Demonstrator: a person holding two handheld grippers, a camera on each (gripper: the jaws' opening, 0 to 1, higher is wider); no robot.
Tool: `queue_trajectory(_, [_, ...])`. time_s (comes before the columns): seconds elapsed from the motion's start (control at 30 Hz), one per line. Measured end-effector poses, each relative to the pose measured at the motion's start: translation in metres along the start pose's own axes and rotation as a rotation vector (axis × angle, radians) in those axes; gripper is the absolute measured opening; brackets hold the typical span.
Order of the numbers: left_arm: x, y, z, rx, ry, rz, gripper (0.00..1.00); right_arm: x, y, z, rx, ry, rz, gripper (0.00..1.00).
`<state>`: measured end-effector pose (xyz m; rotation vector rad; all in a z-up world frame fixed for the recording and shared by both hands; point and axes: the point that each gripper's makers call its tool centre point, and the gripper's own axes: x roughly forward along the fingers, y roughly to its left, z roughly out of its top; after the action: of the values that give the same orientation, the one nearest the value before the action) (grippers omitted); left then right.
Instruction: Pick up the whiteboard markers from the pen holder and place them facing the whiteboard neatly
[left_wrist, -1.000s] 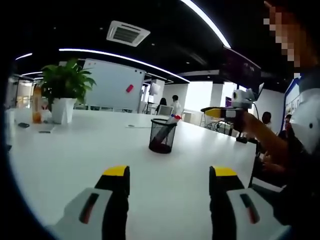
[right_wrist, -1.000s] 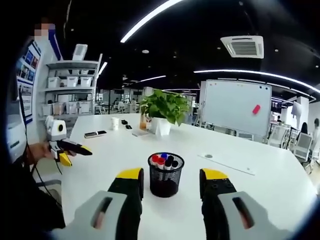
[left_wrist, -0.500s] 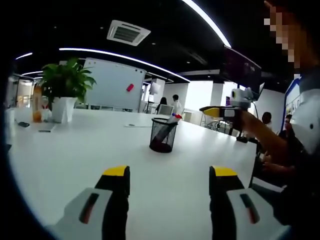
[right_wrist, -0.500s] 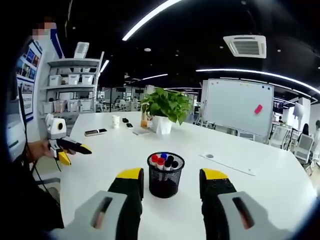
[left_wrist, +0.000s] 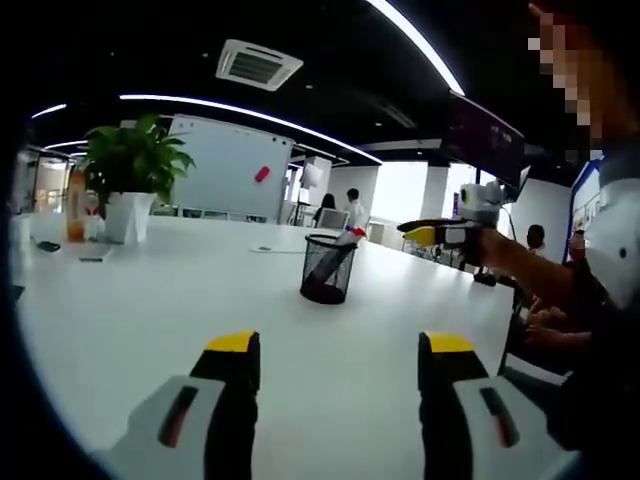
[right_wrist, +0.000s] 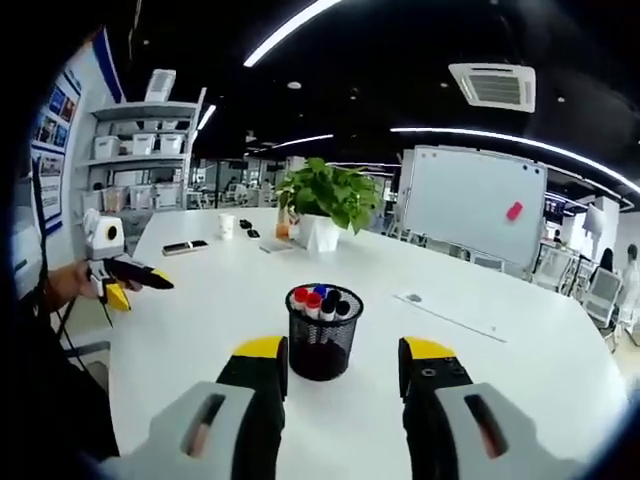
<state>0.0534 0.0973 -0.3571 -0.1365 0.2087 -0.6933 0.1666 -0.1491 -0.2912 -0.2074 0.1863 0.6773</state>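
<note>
A black mesh pen holder (right_wrist: 323, 334) stands on the white table (right_wrist: 200, 300), holding several markers (right_wrist: 317, 300) with red, blue and black caps. My right gripper (right_wrist: 343, 365) is open, its yellow-tipped jaws either side of the holder and just short of it. In the left gripper view the same holder (left_wrist: 327, 270) stands further off at mid-table, and my left gripper (left_wrist: 340, 360) is open over bare table. The right gripper (left_wrist: 440, 234) enters that view from the right, held in a hand. The left gripper (right_wrist: 125, 280) appears at the left of the right gripper view. A whiteboard (right_wrist: 475, 208) stands beyond the table.
A potted plant (right_wrist: 322, 205) in a white pot sits at the table's far side with a cup (right_wrist: 228, 225), a phone (right_wrist: 184, 247) and an orange bottle (left_wrist: 74, 210). A flat sheet (right_wrist: 450, 318) lies right of the holder. Shelves (right_wrist: 140, 160) stand at the left. People sit in the background.
The right gripper view has moved closer to the pen holder, which now sits higher between the jaws. In the left gripper view the right gripper has dipped slightly lower.
</note>
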Motion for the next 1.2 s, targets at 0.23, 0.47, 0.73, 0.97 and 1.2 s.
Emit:
queue_trajectory(0.23, [0.002, -0.004, 0.000, -0.020, -0.011, -0.003, 0.65, -0.003, -0.006, 0.008, 0.227, -0.060, 0.062, 0.46])
queue_trajectory(0.47, [0.000, -0.003, 0.002, -0.012, -0.010, 0.001, 0.65, -0.001, -0.010, 0.021, 0.201, -0.104, 0.042, 0.45])
queue_trajectory(0.73, [0.000, -0.004, 0.002, -0.011, -0.011, 0.001, 0.65, 0.011, 0.006, 0.029, 0.123, -0.084, 0.069, 0.45])
queue_trajectory(0.97, [-0.001, -0.002, 0.002, -0.012, -0.008, 0.004, 0.65, 0.017, 0.015, 0.033, 0.125, -0.096, 0.091, 0.45])
queue_trajectory(1.2, [-0.001, -0.002, 0.001, -0.014, -0.008, 0.003, 0.65, 0.017, 0.020, 0.032, 0.098, -0.091, 0.083, 0.46])
